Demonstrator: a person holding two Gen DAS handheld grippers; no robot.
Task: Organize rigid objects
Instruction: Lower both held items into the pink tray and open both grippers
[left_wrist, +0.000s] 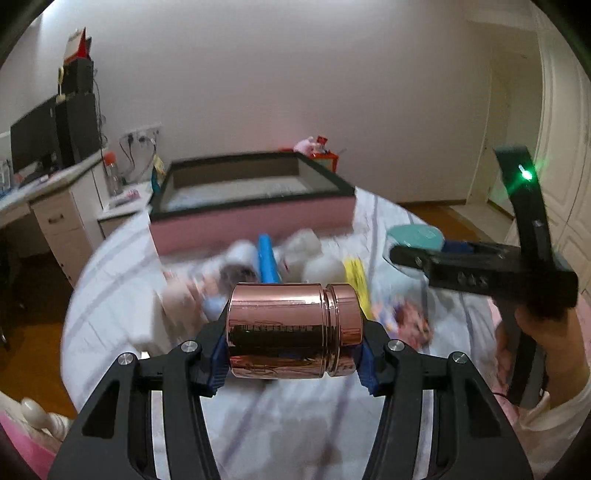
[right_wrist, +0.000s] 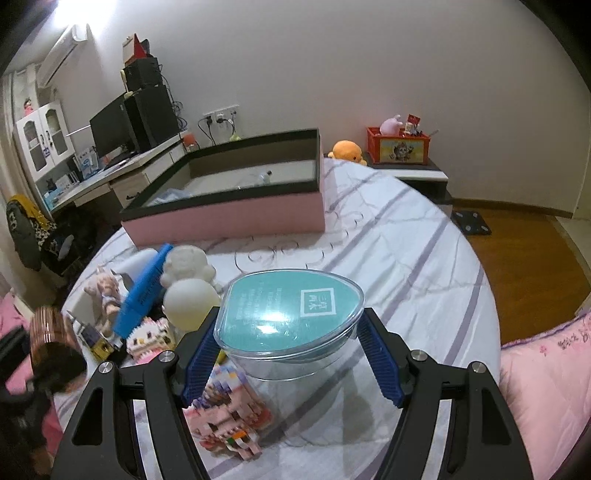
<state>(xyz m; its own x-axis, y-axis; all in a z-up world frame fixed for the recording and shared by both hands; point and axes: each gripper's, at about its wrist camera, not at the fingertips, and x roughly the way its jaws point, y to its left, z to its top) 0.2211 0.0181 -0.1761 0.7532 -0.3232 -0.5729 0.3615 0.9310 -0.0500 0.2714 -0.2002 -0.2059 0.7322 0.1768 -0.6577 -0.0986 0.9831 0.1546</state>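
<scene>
My left gripper (left_wrist: 293, 354) is shut on a shiny rose-gold metal jar (left_wrist: 293, 330), held sideways above the bed; the jar also shows at the left edge of the right wrist view (right_wrist: 48, 334). My right gripper (right_wrist: 288, 354) is shut on a clear plastic case with a teal lid (right_wrist: 291, 317), held above the bed; the case also shows in the left wrist view (left_wrist: 413, 238). A large open pink box with a black rim (right_wrist: 229, 218) (left_wrist: 255, 218) stands on the bed beyond both grippers.
A pile on the white striped bedspread (right_wrist: 406, 258): a blue tube (right_wrist: 142, 291), white figurines (right_wrist: 188, 269), a small doll (right_wrist: 105, 291), pink block models (right_wrist: 229, 417). A desk with a monitor (right_wrist: 110, 133) stands left. A red toy box (right_wrist: 399, 146) sits on a nightstand.
</scene>
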